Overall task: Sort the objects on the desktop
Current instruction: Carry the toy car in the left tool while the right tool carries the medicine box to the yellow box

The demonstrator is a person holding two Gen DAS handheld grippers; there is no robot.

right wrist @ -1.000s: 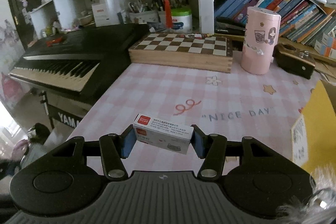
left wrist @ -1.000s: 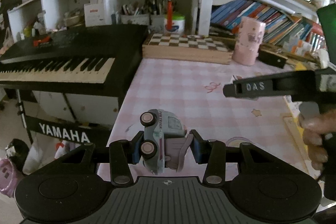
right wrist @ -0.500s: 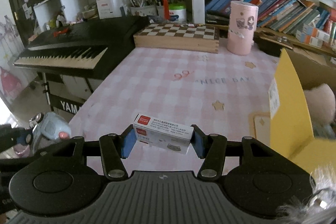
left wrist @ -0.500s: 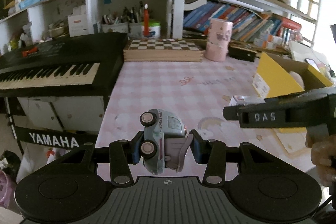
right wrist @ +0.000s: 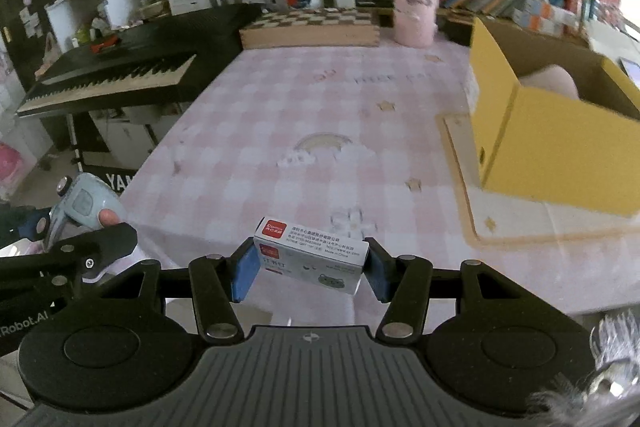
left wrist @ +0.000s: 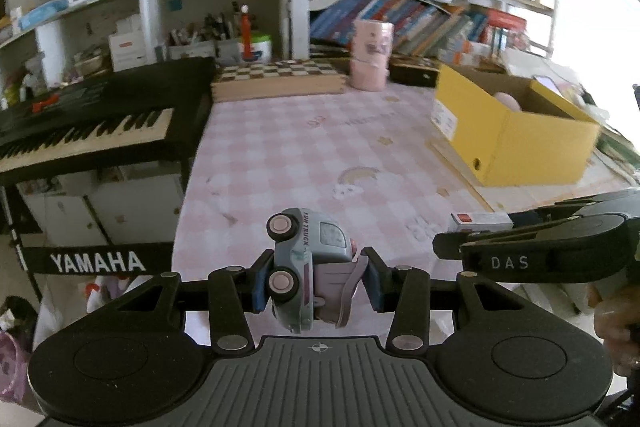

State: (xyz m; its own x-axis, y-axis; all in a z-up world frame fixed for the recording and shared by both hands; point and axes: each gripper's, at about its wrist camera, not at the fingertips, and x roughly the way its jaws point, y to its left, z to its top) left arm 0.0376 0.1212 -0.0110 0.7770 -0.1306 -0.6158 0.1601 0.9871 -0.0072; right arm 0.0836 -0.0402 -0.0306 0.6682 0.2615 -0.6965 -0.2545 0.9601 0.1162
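Two things are in my grip at once, one in each tool. My left tool [left wrist: 316, 281] is pinching a small pale-blue toy truck with pink wheels [left wrist: 308, 263], tipped on its side between the blue pads and held above the near edge of the pink checked table [left wrist: 296, 155]. My right tool [right wrist: 310, 267] is clamped on a small white cardboard box with a red label [right wrist: 312, 255], held end to end and also lifted off the table.

Off to the right stands the open yellow cardboard box [right wrist: 560, 131], resting on its flattened lid. Something pale pink and rounded [right wrist: 554, 83] already lies inside, so I judge at least one item has been sorted; I cannot tell what it is or whether anything else is in there. The open stretch of table between me and the box looks bare, apart from the wooden chessboard case [right wrist: 310, 31] and the pink cylindrical holder [right wrist: 416, 7] at the back, which may not belong to the job.

What seems left: carry both pieces over the box's rim and let them go. Neither is above it yet.
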